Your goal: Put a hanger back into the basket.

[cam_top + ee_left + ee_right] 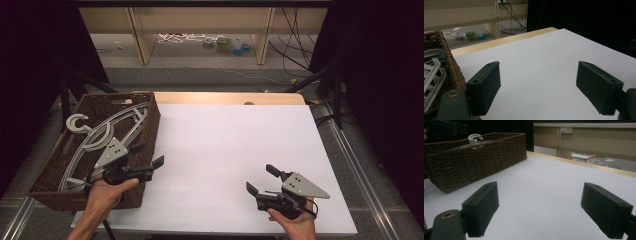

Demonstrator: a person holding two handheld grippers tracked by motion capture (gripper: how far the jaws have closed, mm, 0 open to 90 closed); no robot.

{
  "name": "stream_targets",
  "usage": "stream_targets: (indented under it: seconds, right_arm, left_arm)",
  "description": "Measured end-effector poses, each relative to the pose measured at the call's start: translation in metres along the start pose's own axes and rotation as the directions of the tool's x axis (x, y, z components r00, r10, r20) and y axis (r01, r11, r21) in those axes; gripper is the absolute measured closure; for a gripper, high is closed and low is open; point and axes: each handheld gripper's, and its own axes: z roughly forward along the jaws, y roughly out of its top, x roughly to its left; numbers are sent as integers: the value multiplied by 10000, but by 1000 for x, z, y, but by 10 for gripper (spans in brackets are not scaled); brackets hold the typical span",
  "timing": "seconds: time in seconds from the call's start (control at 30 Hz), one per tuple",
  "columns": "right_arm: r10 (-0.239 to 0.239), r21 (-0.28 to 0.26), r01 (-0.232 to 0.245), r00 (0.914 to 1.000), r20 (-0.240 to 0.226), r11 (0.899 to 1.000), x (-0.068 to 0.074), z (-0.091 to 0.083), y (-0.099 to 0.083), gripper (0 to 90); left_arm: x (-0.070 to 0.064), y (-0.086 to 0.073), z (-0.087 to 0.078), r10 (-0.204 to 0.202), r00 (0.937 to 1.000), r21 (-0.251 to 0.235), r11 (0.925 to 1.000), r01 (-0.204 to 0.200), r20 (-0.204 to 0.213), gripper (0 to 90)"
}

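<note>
Hangers (107,135) lie piled in a wicker basket (150,117) at the bench's left edge, beside the left gripper (147,155), while the right gripper (260,180) hovers over bare bench (225,135), both fingers open and empty, likely about to reach for a hanger.

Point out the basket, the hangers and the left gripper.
basket (150,116), high view, on its right wall.
hangers (98,136), high view, on a grey curved arm inside the basket.
left gripper (148,154), high view, midway between its open fingertips.
</note>
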Motion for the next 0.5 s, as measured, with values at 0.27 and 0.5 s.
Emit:
stream_targets:
  seconds: [0.27, 0.5]
  right_arm:
    - [-282, -47, 283, 9995, 147, 9996, -2, 0, 0, 156]
    - [26, 176, -27, 10000, 65, 9998, -1, -3, 1, 156]
  left_arm:
    - [-11, -4, -1, 155, 9997, -127, 9998, -152, 181, 166]
    - [-20, -10, 3, 427, 9980, -130, 9990, -421, 459, 164]
